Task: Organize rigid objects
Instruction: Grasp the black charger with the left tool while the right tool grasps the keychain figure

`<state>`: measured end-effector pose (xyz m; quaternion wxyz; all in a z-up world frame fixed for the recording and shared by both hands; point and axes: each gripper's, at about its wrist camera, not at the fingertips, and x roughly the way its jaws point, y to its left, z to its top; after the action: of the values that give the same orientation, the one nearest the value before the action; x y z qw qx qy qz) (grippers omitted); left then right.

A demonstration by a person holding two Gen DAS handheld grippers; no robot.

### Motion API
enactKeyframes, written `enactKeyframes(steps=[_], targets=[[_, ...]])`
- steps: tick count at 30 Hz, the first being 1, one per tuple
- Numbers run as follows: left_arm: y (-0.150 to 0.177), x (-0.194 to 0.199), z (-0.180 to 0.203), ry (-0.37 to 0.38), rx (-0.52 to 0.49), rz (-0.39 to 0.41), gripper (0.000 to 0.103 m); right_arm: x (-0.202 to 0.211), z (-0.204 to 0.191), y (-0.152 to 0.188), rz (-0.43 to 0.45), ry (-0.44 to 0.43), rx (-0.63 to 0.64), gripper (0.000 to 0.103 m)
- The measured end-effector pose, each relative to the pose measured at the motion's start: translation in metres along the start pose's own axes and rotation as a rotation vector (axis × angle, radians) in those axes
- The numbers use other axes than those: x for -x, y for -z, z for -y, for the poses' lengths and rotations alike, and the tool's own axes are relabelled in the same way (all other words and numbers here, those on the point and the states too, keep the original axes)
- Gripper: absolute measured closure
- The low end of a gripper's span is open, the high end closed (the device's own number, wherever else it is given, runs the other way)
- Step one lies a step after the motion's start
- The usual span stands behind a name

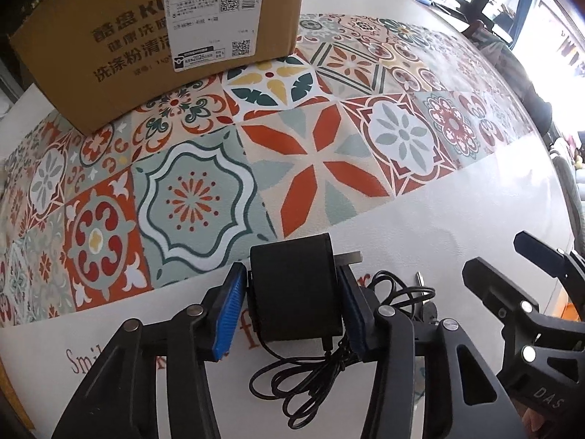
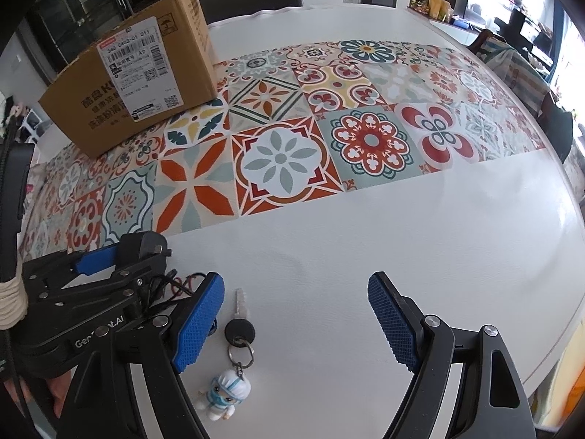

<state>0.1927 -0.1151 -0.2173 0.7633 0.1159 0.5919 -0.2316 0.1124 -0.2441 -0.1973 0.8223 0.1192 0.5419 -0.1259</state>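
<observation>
A black power adapter [image 1: 296, 292] with metal prongs sits on the white table, and the blue pads of my left gripper [image 1: 292, 274] press on its two sides. Its thin black cable [image 1: 310, 369] lies coiled under the gripper. The right wrist view shows the same grip from the side, the adapter [image 2: 142, 245] sticking out of the left gripper [image 2: 120, 256]. My right gripper [image 2: 296, 285] stands wide open just above the table with nothing between its pads. A key [image 2: 239, 323] on a ring with a small white figure [image 2: 223, 395] lies beside its left finger.
A brown cardboard box [image 1: 146, 47] [image 2: 139, 84] with shipping labels stands at the back left on the patterned tile runner [image 1: 310, 161]. The white tabletop [image 2: 402, 226] stretches to the right. Dark chairs stand beyond the far and right edges.
</observation>
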Motion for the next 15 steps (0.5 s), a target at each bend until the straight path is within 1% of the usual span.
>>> enactKeyframes(steps=[2, 9, 15], targets=[[0.004, 0.004, -0.002, 0.001, 0.007, 0.001, 0.055, 0.002, -0.002, 0.001, 0.001, -0.003, 0.009, 0.022], [0.025, 0.035, -0.01, -0.009, 0.053, 0.062, 0.055, 0.019, -0.01, 0.013, -0.004, -0.039, 0.02, 0.022], [0.048, 0.055, -0.02, -0.016, 0.1, 0.086, 0.055, 0.023, -0.019, 0.031, -0.047, -0.093, 0.022, 0.022]])
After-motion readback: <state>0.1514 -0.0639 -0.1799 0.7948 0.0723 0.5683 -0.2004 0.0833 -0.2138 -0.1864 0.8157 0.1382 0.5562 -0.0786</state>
